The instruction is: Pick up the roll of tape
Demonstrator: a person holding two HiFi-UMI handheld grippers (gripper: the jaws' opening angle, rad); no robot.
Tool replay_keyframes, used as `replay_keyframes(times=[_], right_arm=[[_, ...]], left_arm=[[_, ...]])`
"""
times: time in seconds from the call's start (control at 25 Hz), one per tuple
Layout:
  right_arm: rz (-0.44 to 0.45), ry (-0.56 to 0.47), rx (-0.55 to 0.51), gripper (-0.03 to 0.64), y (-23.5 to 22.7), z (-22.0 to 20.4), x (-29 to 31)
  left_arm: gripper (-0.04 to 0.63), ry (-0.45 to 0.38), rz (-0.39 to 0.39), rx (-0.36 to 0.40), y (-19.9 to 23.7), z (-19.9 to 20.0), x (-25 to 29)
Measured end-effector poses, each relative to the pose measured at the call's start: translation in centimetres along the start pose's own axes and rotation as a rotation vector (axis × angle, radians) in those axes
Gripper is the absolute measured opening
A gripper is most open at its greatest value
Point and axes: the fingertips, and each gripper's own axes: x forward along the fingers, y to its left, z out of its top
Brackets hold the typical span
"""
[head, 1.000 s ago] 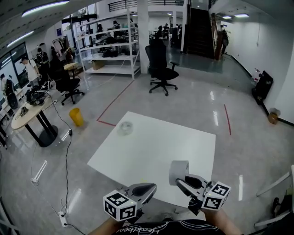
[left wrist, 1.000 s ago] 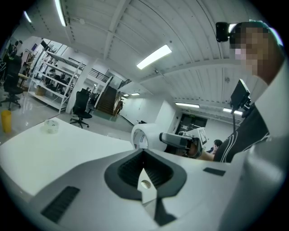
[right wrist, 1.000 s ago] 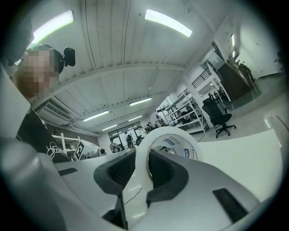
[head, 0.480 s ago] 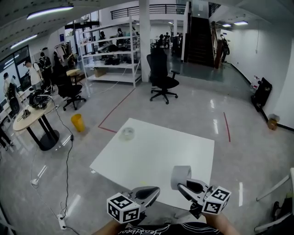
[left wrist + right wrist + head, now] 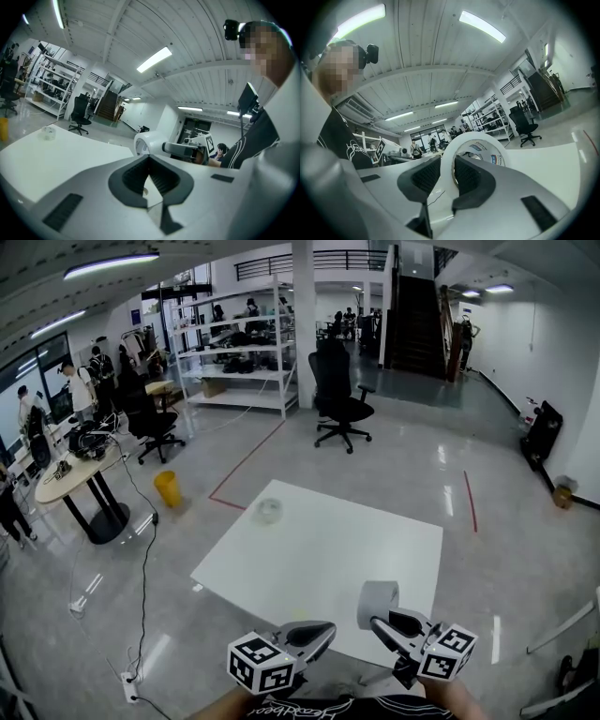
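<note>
A white roll of tape hangs upright just above the near right part of the white table. My right gripper is shut on its wall, one jaw inside the ring and one outside. In the right gripper view the roll stands between the dark pads of that gripper. To its left, at the table's near edge, my left gripper is shut with nothing in it. The left gripper view shows its own jaws closed, with the held roll beyond them.
A small clear roll lies near the table's far left corner, also in the left gripper view. Around the table are a black office chair, metal shelving, a yellow bin and a desk with people at the left.
The head view has shifted a little, so the table and both grippers sit slightly lower and to the right. The right gripper keeps its hold on the roll.
</note>
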Motion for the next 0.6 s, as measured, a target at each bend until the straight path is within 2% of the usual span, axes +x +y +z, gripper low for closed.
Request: replay_keyframes(times=[0.6], right_arm=[[-0.028,0.014,0.006,0.094,0.3,-1.0,-1.6]], left_arm=[[0.003,0.018,-0.026,0.011,-1.4,-0.3,0.7]])
